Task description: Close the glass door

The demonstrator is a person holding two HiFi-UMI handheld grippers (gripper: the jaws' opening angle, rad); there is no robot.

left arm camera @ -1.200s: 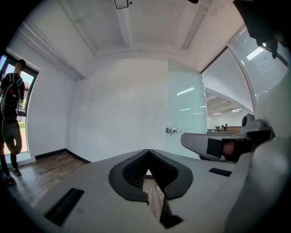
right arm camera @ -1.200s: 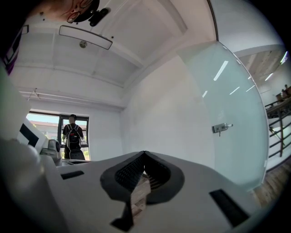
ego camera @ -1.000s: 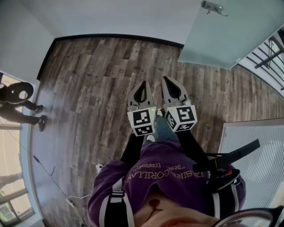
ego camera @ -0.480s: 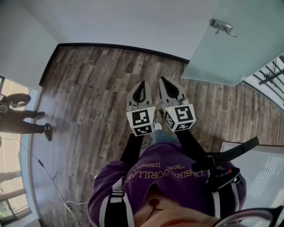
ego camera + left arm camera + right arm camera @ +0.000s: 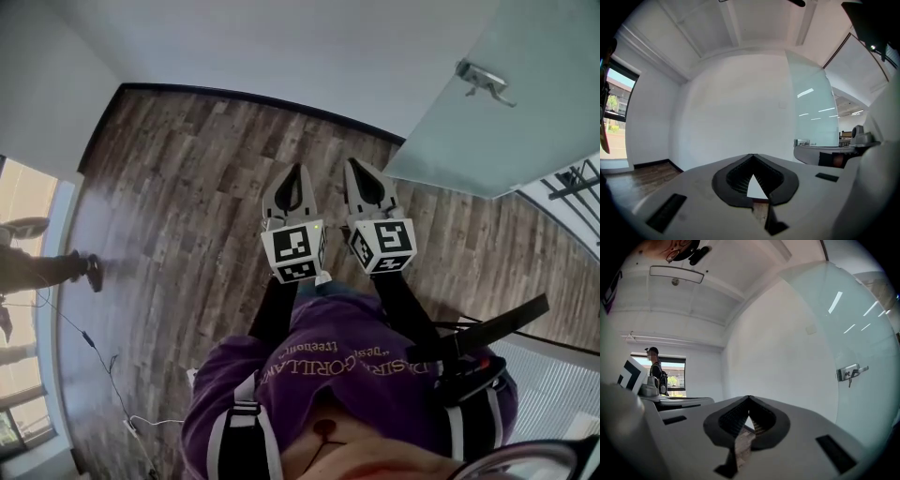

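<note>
The frosted glass door point(image 5: 525, 103) stands ajar at the upper right of the head view, its metal handle point(image 5: 484, 80) with a key on the near face. The right gripper view has the door point(image 5: 862, 357) on its right with the handle point(image 5: 851, 373) at mid height. My left gripper point(image 5: 295, 174) and right gripper point(image 5: 356, 169) are side by side over the wooden floor, both shut and empty, held about level and well short of the door. In the left gripper view the door point(image 5: 813, 117) shows at right, past my shut left gripper point(image 5: 752, 154).
A white wall point(image 5: 281, 47) with a dark skirting runs ahead. Wooden floor point(image 5: 178, 206) stretches left, where a person's legs point(image 5: 42, 267) stand by a window. A cable point(image 5: 103, 375) trails on the floor. A railing point(image 5: 577, 183) lies beyond the door at right.
Both grippers and I have moved forward toward the wall and door. The door and its handle now sit larger and lower in the head view; the bystander has slid to the left edge.
</note>
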